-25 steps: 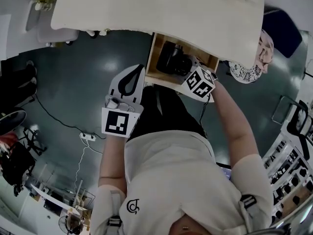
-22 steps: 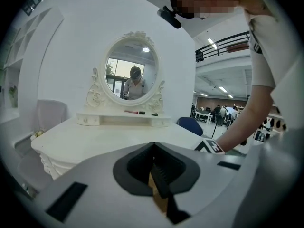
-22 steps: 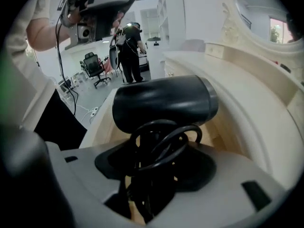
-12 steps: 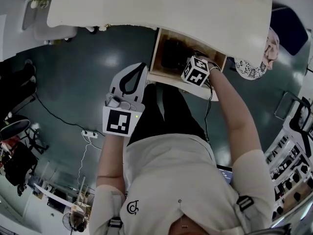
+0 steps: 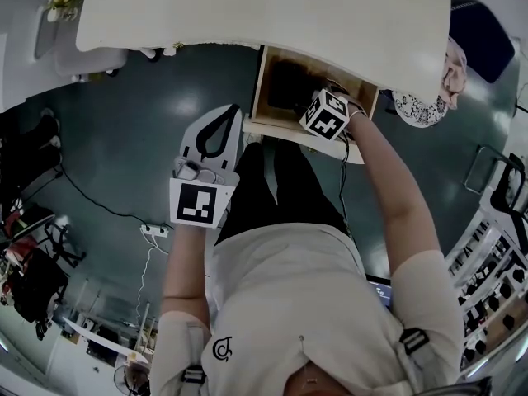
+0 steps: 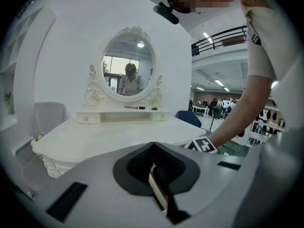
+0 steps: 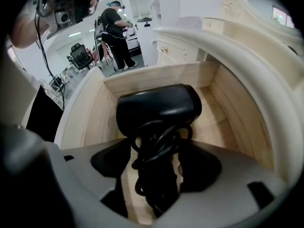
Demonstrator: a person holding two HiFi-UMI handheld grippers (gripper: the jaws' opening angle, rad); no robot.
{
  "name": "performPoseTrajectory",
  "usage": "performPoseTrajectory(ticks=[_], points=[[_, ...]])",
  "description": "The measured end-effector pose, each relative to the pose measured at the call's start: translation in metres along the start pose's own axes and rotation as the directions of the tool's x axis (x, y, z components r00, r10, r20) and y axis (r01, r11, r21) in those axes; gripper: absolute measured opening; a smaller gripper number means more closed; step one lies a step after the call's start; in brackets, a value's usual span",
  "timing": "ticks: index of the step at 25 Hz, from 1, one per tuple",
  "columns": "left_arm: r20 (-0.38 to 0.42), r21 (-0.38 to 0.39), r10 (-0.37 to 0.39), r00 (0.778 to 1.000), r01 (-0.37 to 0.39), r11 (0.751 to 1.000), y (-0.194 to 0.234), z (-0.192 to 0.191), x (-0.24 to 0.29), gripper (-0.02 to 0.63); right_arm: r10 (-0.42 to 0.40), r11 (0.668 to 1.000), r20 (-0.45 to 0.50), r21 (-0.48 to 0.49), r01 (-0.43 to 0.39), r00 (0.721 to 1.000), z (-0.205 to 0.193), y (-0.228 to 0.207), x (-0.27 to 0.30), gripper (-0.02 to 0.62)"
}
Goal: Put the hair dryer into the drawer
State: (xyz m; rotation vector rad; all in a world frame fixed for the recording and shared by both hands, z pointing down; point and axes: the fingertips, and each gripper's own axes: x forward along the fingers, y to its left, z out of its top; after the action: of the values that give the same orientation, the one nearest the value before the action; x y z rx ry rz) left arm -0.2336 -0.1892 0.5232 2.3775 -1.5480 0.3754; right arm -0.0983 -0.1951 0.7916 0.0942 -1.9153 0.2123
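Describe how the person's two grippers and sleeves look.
The left gripper and the right gripper are pale grey moulded shells with black-lined cutouts behind the jaws; the right's jaws are opening, the black corded hair dryer between them. Each carries a white cube with black square markers: left cube, right cube. The person wears a short-sleeved white shirt.

White dressing table (image 6: 109,137) with oval mirror (image 6: 128,63); dark glossy floor (image 5: 140,122); white wall (image 6: 57,42).
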Motion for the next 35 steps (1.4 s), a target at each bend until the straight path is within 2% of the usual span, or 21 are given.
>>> performPoseTrajectory(ticks=[4, 9, 14, 18, 20, 22, 28, 32, 35], points=[[0.005, 0.029, 0.004, 1.0, -0.004, 1.0, 0.002, 0.008, 0.0, 0.014, -0.061, 0.997, 0.074, 0.05, 0.057, 0.995, 0.014, -0.003, -0.024, 0.293], [0.024, 0.013, 0.007, 1.0, -0.007, 1.0, 0.003, 0.026, -0.008, 0.013, -0.145, 0.979, 0.217, 0.17, 0.109, 0.965, 0.046, -0.005, -0.08, 0.12], [0.035, 0.052, -0.031, 0.999, 0.029, 0.998, -0.007, 0.05, -0.014, 0.014, -0.272, 0.956, 0.365, 0.211, 0.205, 0.891, 0.084, -0.01, -0.145, 0.022], [0.072, 0.089, -0.06, 0.996, 0.053, 0.995, -0.011, 0.076, -0.015, 0.013, -0.292, 0.955, 0.495, 0.192, 0.225, 0.818, 0.116, -0.002, -0.201, 0.008], [0.089, 0.101, -0.07, 0.994, 0.061, 0.993, -0.014, 0.088, -0.017, 0.014, -0.325, 0.946, 0.55, 0.202, 0.255, 0.769, 0.126, 0.002, -0.232, 0.008], [0.109, 0.112, -0.08, 0.991, 0.068, 0.991, -0.016, 0.101, -0.019, 0.013, -0.368, 0.93, 0.607, 0.232, 0.287, 0.705, 0.134, 0.003, -0.264, 0.008], [0.169, 0.185, -0.125, 0.978, 0.093, 0.978, -0.027, 0.143, -0.026, 0.013, -0.5, 0.863, 0.723, 0.374, 0.338, 0.477, 0.143, 0.002, -0.359, 0.006], [0.215, 0.235, -0.153, 0.965, 0.101, 0.967, -0.037, 0.168, -0.028, 0.013, -0.559, 0.823, 0.741, 0.442, 0.356, 0.372, 0.137, -0.002, -0.401, 0.006], [0.225, 0.247, -0.155, 0.962, 0.097, 0.964, -0.038, 0.176, -0.03, 0.013, -0.567, 0.817, 0.768, 0.478, 0.323, 0.297, 0.133, 0.001, -0.425, 0.006]])
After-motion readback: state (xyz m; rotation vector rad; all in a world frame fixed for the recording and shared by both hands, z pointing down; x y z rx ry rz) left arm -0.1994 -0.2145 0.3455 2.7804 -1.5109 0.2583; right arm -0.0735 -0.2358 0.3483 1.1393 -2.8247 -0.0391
